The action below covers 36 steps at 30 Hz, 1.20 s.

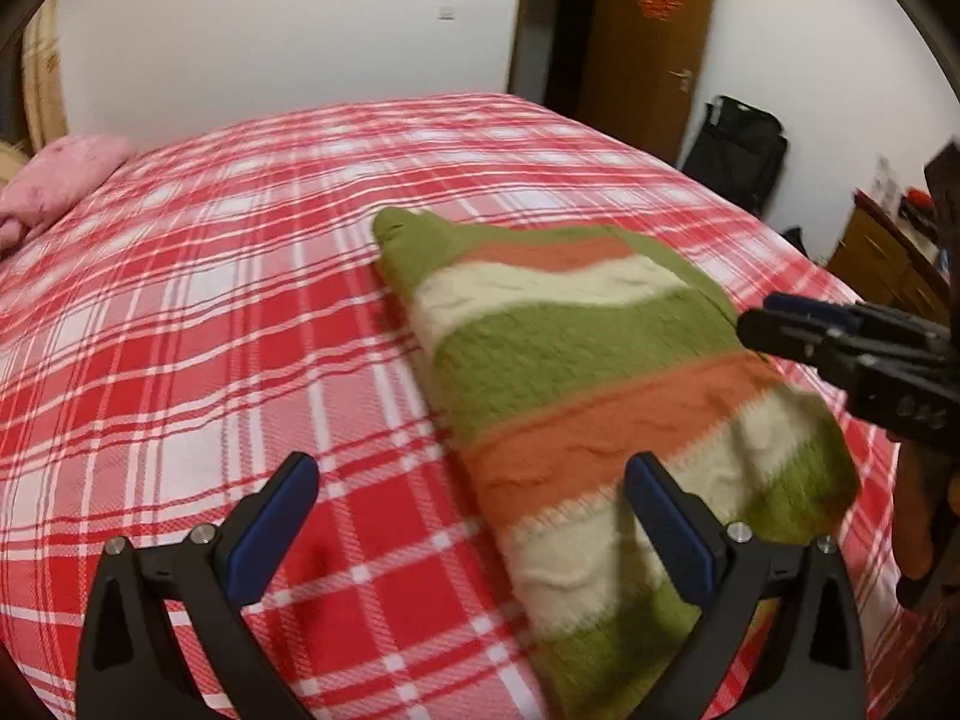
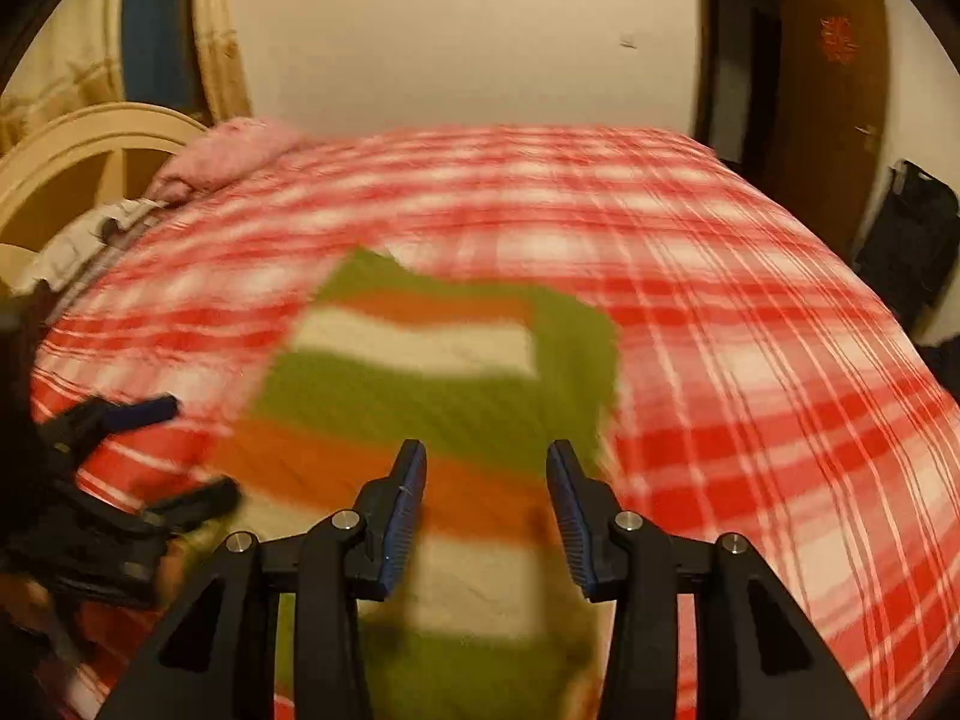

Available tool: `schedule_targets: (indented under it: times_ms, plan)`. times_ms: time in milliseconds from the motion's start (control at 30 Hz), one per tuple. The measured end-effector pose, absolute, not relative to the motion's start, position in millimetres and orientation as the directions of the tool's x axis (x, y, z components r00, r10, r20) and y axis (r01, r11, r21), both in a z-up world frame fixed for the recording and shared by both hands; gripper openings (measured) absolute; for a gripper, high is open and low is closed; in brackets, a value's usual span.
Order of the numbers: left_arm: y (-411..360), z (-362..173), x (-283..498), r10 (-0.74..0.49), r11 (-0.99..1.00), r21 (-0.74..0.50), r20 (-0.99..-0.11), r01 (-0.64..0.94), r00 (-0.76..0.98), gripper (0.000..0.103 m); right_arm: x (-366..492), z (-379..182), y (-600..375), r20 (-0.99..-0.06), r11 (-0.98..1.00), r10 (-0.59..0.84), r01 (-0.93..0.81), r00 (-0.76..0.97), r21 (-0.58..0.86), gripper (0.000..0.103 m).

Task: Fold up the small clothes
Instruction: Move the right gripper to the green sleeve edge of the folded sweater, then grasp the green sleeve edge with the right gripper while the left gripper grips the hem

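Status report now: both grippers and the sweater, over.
Left gripper open, empty. Right gripper open, empty. Sweater folded on bed. Nothing in the way.

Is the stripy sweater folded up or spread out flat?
Folded. The striped sweater lies as a narrow doubled strip on the bed, no sleeves sticking out.

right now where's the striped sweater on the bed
The striped sweater lies flat on the red plaid bedspread, toward the near edge. In the left wrist view it sits right of centre, between the open left tool and the right tool.
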<state>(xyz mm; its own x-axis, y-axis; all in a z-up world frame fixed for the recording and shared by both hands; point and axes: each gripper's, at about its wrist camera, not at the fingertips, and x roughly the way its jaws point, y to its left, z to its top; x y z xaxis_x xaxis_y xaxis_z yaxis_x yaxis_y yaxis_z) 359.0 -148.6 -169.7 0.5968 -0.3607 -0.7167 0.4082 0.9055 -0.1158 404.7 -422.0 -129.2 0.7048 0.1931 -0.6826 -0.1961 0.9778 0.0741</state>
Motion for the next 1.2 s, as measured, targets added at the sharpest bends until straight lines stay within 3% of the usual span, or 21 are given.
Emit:
schedule_targets:
  times_ms: [100,200,367,500,600,733,833,933,1133,1200]
  plan:
    - [-147.3,-179.0,359.1,-0.381,0.9,-0.16,-0.738,0.405,0.557,0.103,431.5,-130.8,-396.3,-0.71,0.943,0.315,-0.293,0.63,0.158,0.043]
    - [-151.7,-189.9,349.0,-0.371,0.899,-0.136,-0.743,0.417,0.557,0.103,464.4,-166.2,-378.5,-0.81,0.949,0.279,-0.275,0.516,0.152,0.043]
    - [-146.0,-189.2,340.9,-0.388,0.893,-0.163,-0.753,0.42,0.531,0.103,472.8,-168.6,-408.4,-0.778,0.936,0.351,-0.177,0.521,0.304,0.043]
    - [-140.9,-184.5,339.7,-0.38,0.902,-0.162,-0.739,0.4,0.557,0.103,448.5,-150.6,-429.3,-0.749,0.949,0.312,-0.161,0.585,0.27,0.044]
    - [-143.1,-197.3,341.2,-0.375,0.901,-0.167,-0.761,0.4,0.529,0.103,439.5,-170.8,-443.9,-0.809,0.965,0.258,-0.096,0.529,0.245,0.044]
    - [-138.9,-197.1,341.4,-0.393,0.899,-0.2,-0.76,0.389,0.517,0.103,419.5,-174.2,-445.3,-0.777,0.968,0.248,-0.173,0.579,0.18,0.044]
    - [-135.6,-189.9,342.7,-0.402,0.897,-0.209,-0.748,0.389,0.528,0.103,417.7,-163.5,-461.5,-0.742,0.957,0.29,-0.166,0.604,0.238,0.044]
    - [-137.3,-191.5,346.7,-0.413,0.894,-0.231,-0.757,0.384,0.507,0.103,430.1,-161.5,-483.7,-0.733,0.954,0.286,-0.112,0.617,0.278,0.06]
    - [-144.0,-197.8,348.0,-0.446,0.881,-0.282,-0.762,0.38,0.47,0.103,464.1,-179.7,-525.9,-0.731,0.912,0.34,-0.019,0.591,0.409,0.06]
    - [-148.7,-200.1,349.2,-0.444,0.88,-0.277,-0.765,0.386,0.466,0.103,478.3,-190.6,-530.7,-0.72,0.872,0.418,-0.023,0.554,0.489,0.06]
